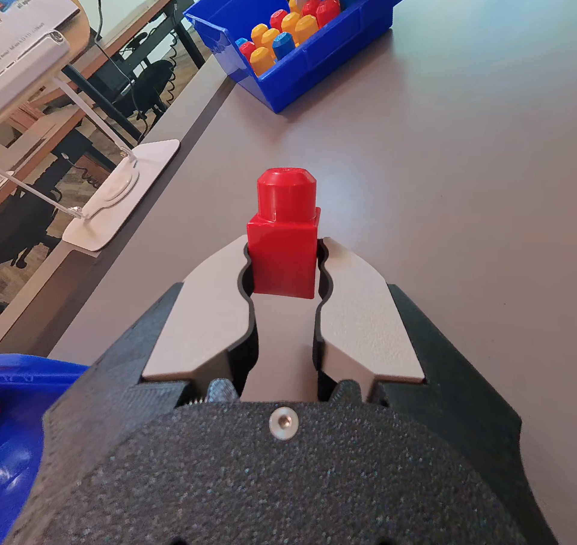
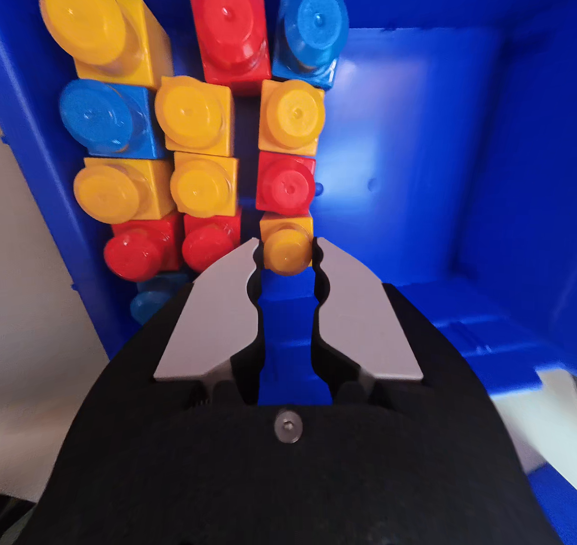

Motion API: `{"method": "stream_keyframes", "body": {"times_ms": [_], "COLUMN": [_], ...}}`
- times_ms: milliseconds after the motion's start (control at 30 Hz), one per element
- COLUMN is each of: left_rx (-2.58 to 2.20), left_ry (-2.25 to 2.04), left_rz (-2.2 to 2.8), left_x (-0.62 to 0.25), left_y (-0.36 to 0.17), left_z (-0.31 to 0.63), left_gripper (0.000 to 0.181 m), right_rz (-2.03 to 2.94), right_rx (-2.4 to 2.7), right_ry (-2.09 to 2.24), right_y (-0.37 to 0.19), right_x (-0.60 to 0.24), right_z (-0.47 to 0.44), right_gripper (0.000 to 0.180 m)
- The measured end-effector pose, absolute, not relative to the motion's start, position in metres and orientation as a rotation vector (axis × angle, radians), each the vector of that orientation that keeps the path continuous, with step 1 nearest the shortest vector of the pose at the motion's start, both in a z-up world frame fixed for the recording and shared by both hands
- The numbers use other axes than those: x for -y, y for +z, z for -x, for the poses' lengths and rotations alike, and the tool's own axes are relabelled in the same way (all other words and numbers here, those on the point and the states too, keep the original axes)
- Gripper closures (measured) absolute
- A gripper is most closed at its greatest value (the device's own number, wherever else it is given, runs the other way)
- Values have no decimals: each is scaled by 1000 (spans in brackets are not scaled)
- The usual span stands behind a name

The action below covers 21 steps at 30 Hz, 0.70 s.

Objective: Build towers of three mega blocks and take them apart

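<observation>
A grey-brown surface (image 1: 437,187) is being lit softly from the upper right of the frame. At the left, a white stand (image 1: 121,193) is resting on its edge. Beyond, at upper left, wooden desks (image 1: 140,27), a black chair (image 1: 150,87) and patterned floor (image 1: 18,274) are being shown.

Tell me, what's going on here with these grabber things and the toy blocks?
A person is working two hand-held grippers. The left gripper has its jaws shut on a red block, upright on the grey table. The right gripper reaches down into the blue bin of red, yellow and blue blocks, its jaws around the stud of a yellow block. No tower is stacked yet.
</observation>
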State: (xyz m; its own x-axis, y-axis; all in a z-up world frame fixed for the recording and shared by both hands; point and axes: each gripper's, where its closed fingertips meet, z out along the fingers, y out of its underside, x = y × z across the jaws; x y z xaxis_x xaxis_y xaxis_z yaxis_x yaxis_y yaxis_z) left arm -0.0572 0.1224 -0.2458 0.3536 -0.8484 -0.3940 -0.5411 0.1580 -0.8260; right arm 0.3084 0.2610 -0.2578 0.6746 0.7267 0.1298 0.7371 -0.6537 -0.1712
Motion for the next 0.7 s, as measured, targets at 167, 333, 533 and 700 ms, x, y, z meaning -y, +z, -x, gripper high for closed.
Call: {"method": "stream_keyframes", "body": {"times_ms": [167, 333, 533, 700], "left_rx": [-1330, -1320, -1343, -1358], "left_ry": [-335, -364, -368, -350], "left_rz": [1509, 1500, 1481, 1455], "left_x": [-122, -119, -112, -108], "left_y": [-249, -244, -244, -242], "left_z": [58, 54, 46, 42], "left_gripper": [143, 143, 143, 143], "right_rz": [2666, 2423, 1915, 1621], "right_rx": [1126, 1103, 1479, 1776], "right_ry": [45, 59, 127, 249], "right_y": [-260, -215, -165, -185], "right_x": [-264, -271, -199, -111], "right_z": [-303, -279, -132, -13], "right_gripper": [149, 139, 129, 131]}}
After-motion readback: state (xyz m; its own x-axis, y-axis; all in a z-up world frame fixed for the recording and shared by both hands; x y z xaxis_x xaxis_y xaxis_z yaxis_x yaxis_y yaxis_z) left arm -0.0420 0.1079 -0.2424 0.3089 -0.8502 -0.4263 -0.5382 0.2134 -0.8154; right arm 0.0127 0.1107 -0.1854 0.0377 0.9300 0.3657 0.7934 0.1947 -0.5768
